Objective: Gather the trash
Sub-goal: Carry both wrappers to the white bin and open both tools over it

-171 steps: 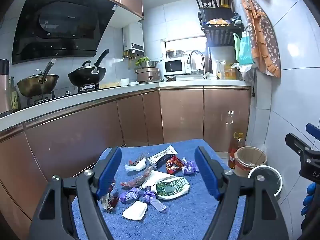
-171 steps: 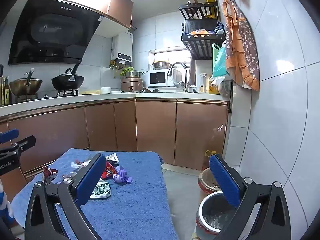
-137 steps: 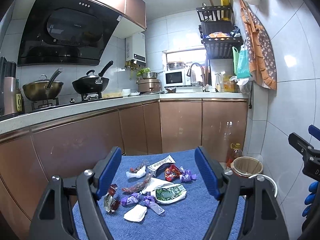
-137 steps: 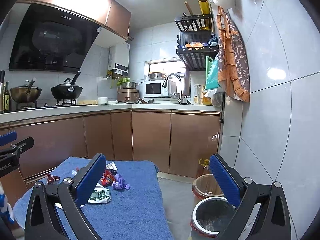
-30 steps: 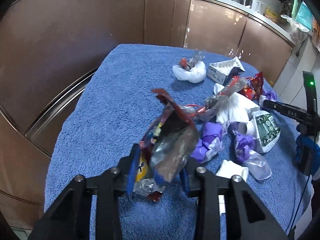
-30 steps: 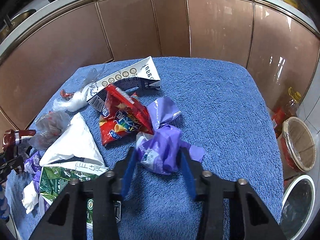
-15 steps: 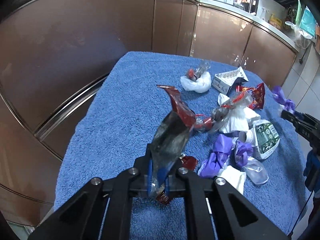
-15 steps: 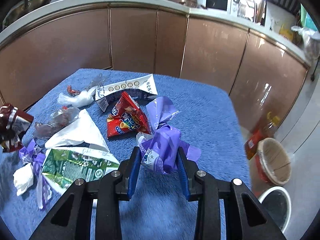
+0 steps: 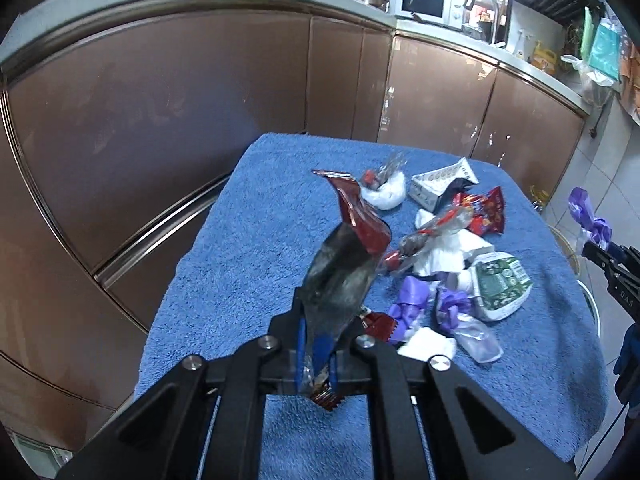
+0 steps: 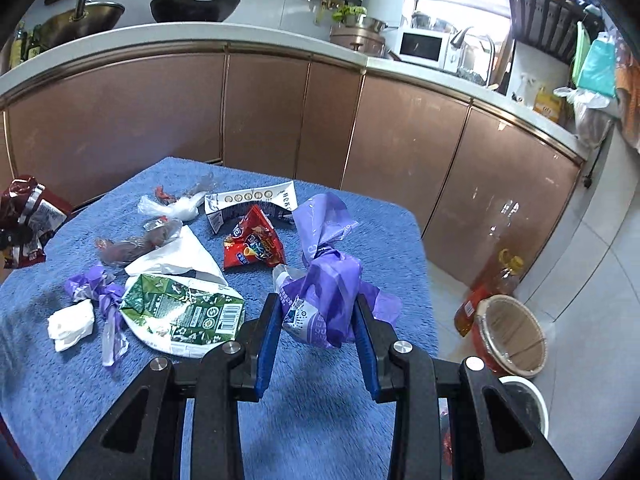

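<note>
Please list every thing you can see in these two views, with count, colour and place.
blue towel: 1, covers the table
purple wrapper: 1, in the right claw
dark red foil wrapper: 1, in the left claw
red snack bag: 1, middle of the towel
green and white pack: 1, near side
white carton: 1, far side
white tissue: 1, left near edge
bins: 2, brown and white, on the floor at right
microwave: 1, white, on the counter
left claw: shut on the foil wrapper
right claw: shut on the purple wrapper

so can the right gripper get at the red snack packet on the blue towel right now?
Probably not: the right gripper is shut on a crumpled purple plastic wrapper, though the red snack packet lies uncovered just beyond it.
</note>
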Demonstrator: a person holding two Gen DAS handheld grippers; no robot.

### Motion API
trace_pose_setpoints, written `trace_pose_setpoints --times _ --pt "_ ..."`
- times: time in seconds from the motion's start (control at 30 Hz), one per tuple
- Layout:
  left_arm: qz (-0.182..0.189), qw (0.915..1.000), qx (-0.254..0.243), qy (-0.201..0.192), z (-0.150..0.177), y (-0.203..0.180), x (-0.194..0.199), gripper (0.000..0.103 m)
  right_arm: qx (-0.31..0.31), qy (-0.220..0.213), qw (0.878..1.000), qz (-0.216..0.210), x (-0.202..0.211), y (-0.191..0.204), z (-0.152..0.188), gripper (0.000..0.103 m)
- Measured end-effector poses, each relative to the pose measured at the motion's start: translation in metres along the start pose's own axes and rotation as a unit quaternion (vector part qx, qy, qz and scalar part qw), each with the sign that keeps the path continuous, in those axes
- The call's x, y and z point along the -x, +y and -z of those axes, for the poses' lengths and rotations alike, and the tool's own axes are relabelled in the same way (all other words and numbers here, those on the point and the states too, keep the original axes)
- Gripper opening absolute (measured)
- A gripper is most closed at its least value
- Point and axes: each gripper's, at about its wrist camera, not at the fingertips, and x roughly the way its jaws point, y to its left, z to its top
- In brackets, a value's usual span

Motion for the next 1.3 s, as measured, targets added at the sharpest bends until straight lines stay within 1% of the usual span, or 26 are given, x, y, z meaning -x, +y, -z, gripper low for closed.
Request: trace_pose_setpoints --times 0.13,0.27,0.37,0.43,0.47,0.6,0.67,0.7,0.77,0.8,0.9,1.0,1.07,1.1,1.2,1.27,1.3 --pt "0.011 0.9997 -0.018 -0.014 -0.004 -0.016 0.018 0.007 -0.006 -0.01 1.0 0.005 0.017 -0.005 0.004 0.033" --pt "0.034 0.9981 -0.045 -0.024 -0.011 -0.047 0.029 0.008 -0.023 -0.018 1.0 0.012 0.034 -0.019 0.013 0.033" --pt "0.066 0.9946 -0.075 -0.028 -0.017 -0.083 0.033 0.007 -0.043 -0.019 0.999 0.024 0.045 -0.04 0.023 0.033" --pt "0.095 0.99 -0.102 -0.024 -0.02 -0.119 0.031 0.007 -0.064 -0.017 0.997 0.036 0.051 -0.059 0.033 0.033" --pt "0.105 0.9881 -0.11 -0.022 -0.021 -0.131 0.03 0.007 -0.073 -0.016 0.996 0.044 0.053 -0.069 0.039 0.033" --pt "0.166 0.974 -0.154 -0.004 -0.025 -0.21 0.016 0.008 -0.126 -0.005 0.989 0.08 0.064 -0.122 0.069 0.033" --pt "0.202 0.9627 -0.18 0.009 -0.026 -0.26 0.007 0.008 -0.155 0.003 0.983 0.096 0.066 -0.147 0.087 0.033" --pt "0.212 0.9587 -0.19 0.012 -0.025 -0.278 0.004 0.008 -0.176 0.009 0.978 0.107 0.066 -0.165 0.1 0.033" --pt "0.235 0.946 -0.222 0.023 -0.025 -0.331 -0.006 0.008 -0.209 0.022 0.97 0.122 0.065 -0.194 0.122 0.033" --pt "0.242 0.942 -0.231 0.027 -0.025 -0.348 -0.01 0.008 -0.226 0.03 0.965 0.131 0.062 -0.209 0.134 0.033" --pt "0.269 0.9246 -0.264 0.052 -0.025 -0.419 -0.034 0.008 -0.269 0.05 0.95 0.148 0.054 -0.247 0.165 0.033" --pt "0.279 0.9121 -0.293 0.066 -0.021 -0.474 -0.053 0.008 -0.308 0.072 0.936 0.156 0.037 -0.281 0.194 0.033" --pt "0.287 0.9023 -0.31 0.086 -0.016 -0.515 -0.07 0.008 -0.325 0.082 0.929 0.154 0.026 -0.294 0.204 0.033" --pt "0.287 0.8994 -0.316 0.093 -0.014 -0.528 -0.079 0.008 -0.333 0.089 0.926 0.155 0.018 -0.301 0.211 0.033" --pt "0.283 0.8903 -0.339 0.113 -0.004 -0.568 -0.102 0.008 -0.348 0.101 0.92 0.152 0.0 -0.315 0.221 0.035" --pt "0.283 0.886 -0.343 0.133 0.002 -0.592 -0.122 0.009 -0.352 0.106 0.917 0.151 -0.011 -0.323 0.224 0.036" --pt "0.285 0.8821 -0.347 0.143 0.005 -0.602 -0.13 0.009 -0.354 0.11 0.916 0.152 -0.014 -0.326 0.226 0.038"
